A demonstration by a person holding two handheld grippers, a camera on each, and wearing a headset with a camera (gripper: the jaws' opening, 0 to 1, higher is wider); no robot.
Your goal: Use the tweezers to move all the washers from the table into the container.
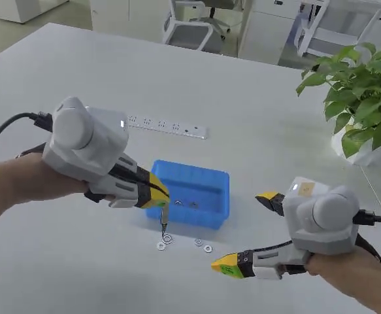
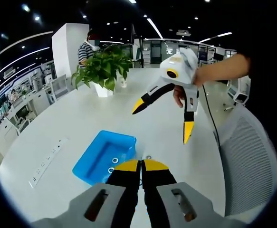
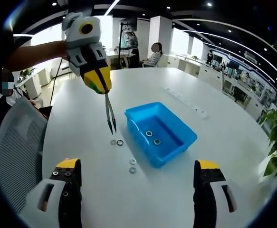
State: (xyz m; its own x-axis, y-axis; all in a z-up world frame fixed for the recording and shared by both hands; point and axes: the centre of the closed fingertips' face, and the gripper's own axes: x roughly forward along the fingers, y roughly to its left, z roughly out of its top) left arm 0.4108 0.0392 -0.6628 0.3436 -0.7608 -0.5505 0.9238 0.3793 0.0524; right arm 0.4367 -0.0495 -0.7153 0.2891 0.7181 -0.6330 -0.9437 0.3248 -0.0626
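A blue container sits mid-table with two washers inside. Several more washers lie on the table just in front of it. My left gripper is shut on thin metal tweezers that point down, their tips just above the leftmost washers. The right gripper view shows those tweezers hanging from the left gripper, beside the container. My right gripper hovers open to the right of the washers, holding nothing. The left gripper view shows its jaws pressed together, with the right gripper beyond.
A white power strip lies behind the container. A potted plant stands at the table's right edge. Office chairs stand beyond the far edge, and a mesh chair is close by. A person stands far off.
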